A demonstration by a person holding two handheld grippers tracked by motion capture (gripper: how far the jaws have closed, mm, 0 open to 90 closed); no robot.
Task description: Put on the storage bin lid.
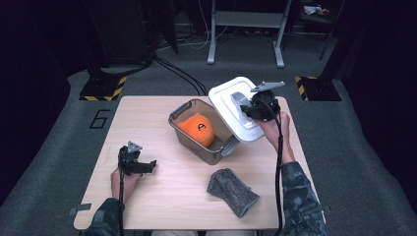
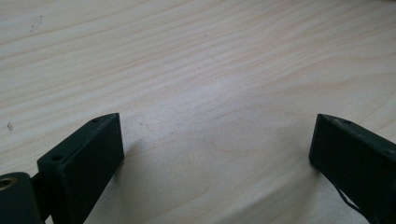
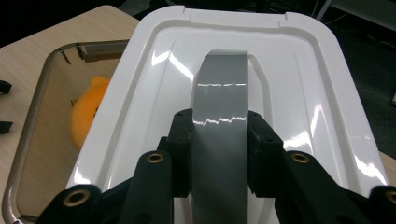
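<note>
**Lid in the air, one corner near the box**

We hold the white lid (image 3: 299, 88) with the right gripper (image 3: 219, 158). Its jaws are closed on the grey handle (image 3: 222, 93) of the lid, one pad on each side. The lid is tilted and hangs over the right rim of the box (image 1: 183, 129), half above the box and half past it. In the box lies an orange toy (image 1: 197, 129). The left gripper (image 2: 215, 140) rests left of the box, on the bare table (image 1: 162, 191); its jaws stand wide apart and hold nothing. A grey cloth (image 1: 232, 191) lies in front of the box.

We think the risk is at the handle: it is smooth and shiny, so the tilted lid can slide in the pads. The low corner of the lid can also catch the rim and push the box, because no hand holds the box.
</note>
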